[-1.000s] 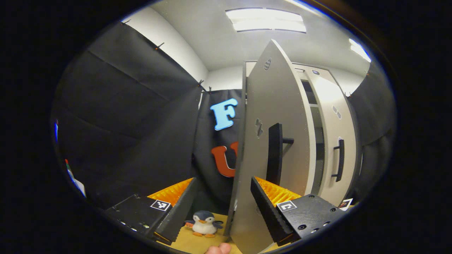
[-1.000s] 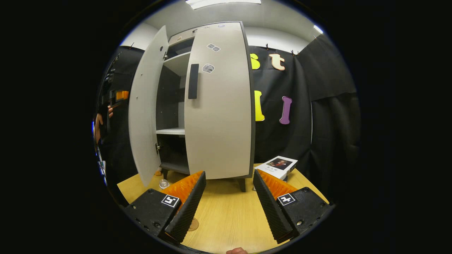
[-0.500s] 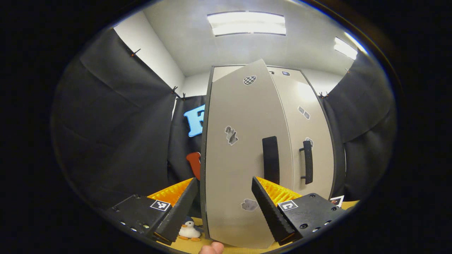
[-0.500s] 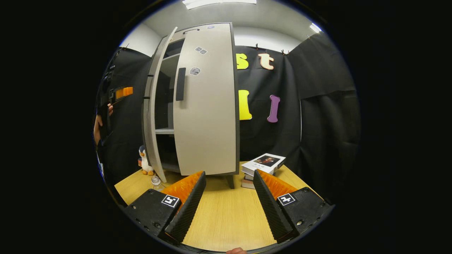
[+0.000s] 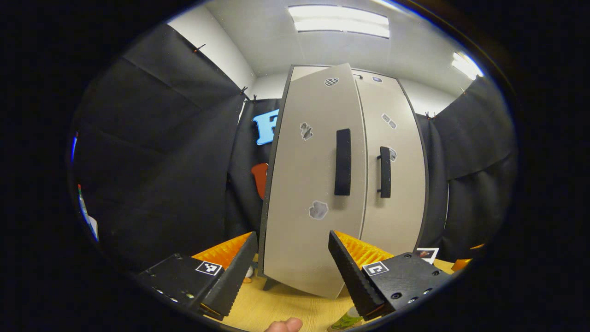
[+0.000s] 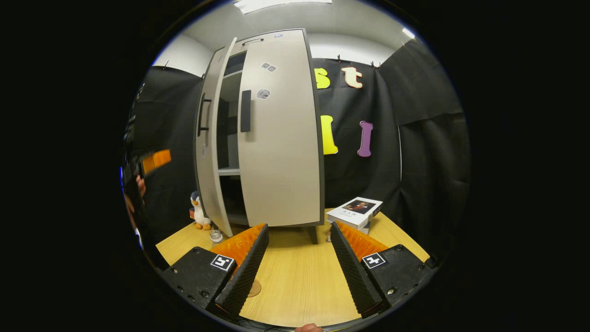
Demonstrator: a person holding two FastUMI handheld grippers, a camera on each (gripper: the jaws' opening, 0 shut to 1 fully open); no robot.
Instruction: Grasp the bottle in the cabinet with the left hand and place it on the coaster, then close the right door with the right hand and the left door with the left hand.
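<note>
Black cloth is backing the grey cabinet (image 6: 276, 133) whose left door (image 6: 209, 152) is hanging slightly ajar, so you are holding your left gripper (image 5: 290, 265) and right gripper (image 6: 295, 272) open and empty, bottle (image 6: 215, 236) standing near the table's (image 6: 295, 295) left edge.

Grey left door (image 6: 209, 152) ajar, right door (image 6: 281, 133) shut, bottle (image 6: 215, 237) upright

So the counter (image 6: 299, 281) is a light wood top, and the cabinet (image 6: 281, 138) stands on it on short dark legs toward the back. Left of the cabinet sits a little penguin plush (image 6: 199, 213), with a small clear bottle (image 6: 215, 236) just in front of it. A stack of books (image 6: 355, 213) lies off to the right, and a round coaster (image 6: 253, 288) peeks out near the front edge.
</note>
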